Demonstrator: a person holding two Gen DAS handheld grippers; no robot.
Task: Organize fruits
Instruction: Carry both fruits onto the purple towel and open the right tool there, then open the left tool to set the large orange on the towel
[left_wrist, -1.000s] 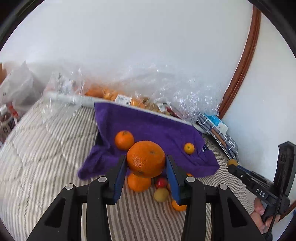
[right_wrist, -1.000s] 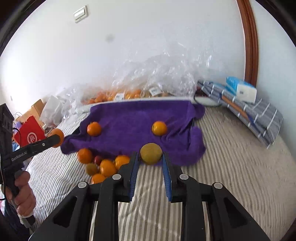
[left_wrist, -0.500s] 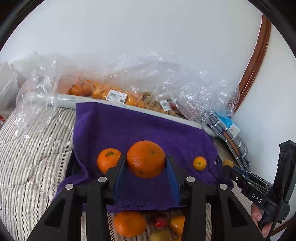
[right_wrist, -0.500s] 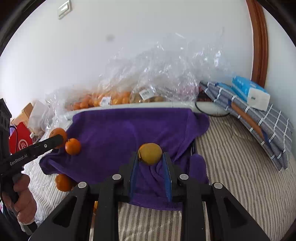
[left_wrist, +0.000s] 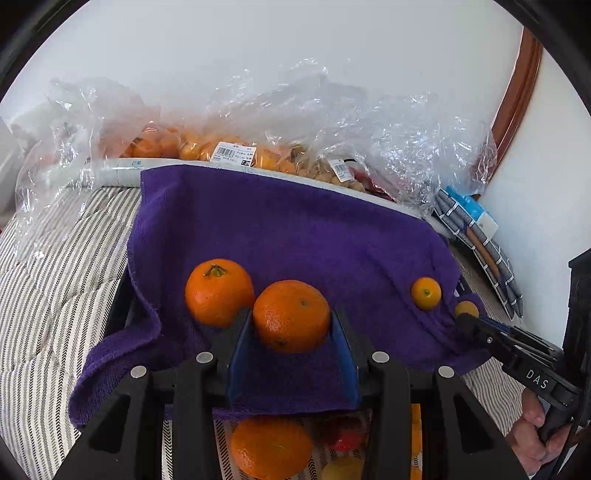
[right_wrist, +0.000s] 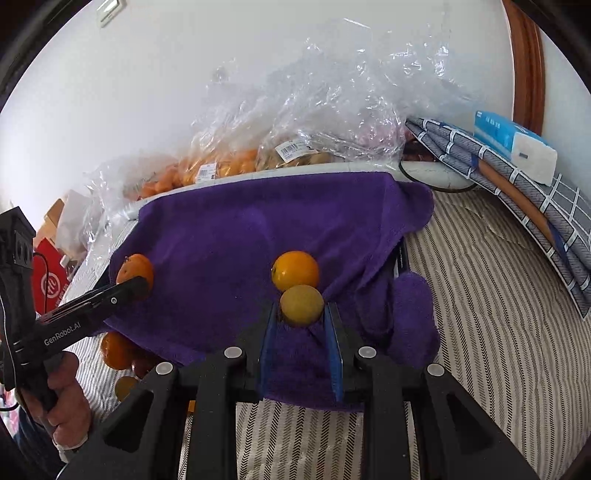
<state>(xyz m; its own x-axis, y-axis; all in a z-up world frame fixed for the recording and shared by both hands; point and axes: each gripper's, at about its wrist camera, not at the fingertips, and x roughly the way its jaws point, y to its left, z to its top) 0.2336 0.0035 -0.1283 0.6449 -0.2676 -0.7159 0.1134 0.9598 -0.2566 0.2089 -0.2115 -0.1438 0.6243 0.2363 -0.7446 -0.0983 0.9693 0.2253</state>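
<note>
My left gripper (left_wrist: 291, 332) is shut on a large orange (left_wrist: 291, 315) and holds it over the purple towel (left_wrist: 295, 229), right beside another orange (left_wrist: 218, 291) that lies on the towel. My right gripper (right_wrist: 301, 317) is shut on a small yellow fruit (right_wrist: 301, 305), just in front of a small orange fruit (right_wrist: 295, 270) on the towel (right_wrist: 258, 229). That small orange fruit also shows in the left wrist view (left_wrist: 426, 293). The right gripper shows at the right of the left wrist view (left_wrist: 467, 314).
Loose fruits (left_wrist: 271, 446) lie on the striped bedding (left_wrist: 55, 258) in front of the towel. Clear plastic bags of fruit (left_wrist: 229, 151) line the wall behind. Folded checked cloth and a tissue pack (right_wrist: 517, 142) lie at the right. A red bag (right_wrist: 48, 280) stands left.
Both grippers have moved forward over the towel with their fruits. The loose fruit pile now lies below and behind the fingers.
</note>
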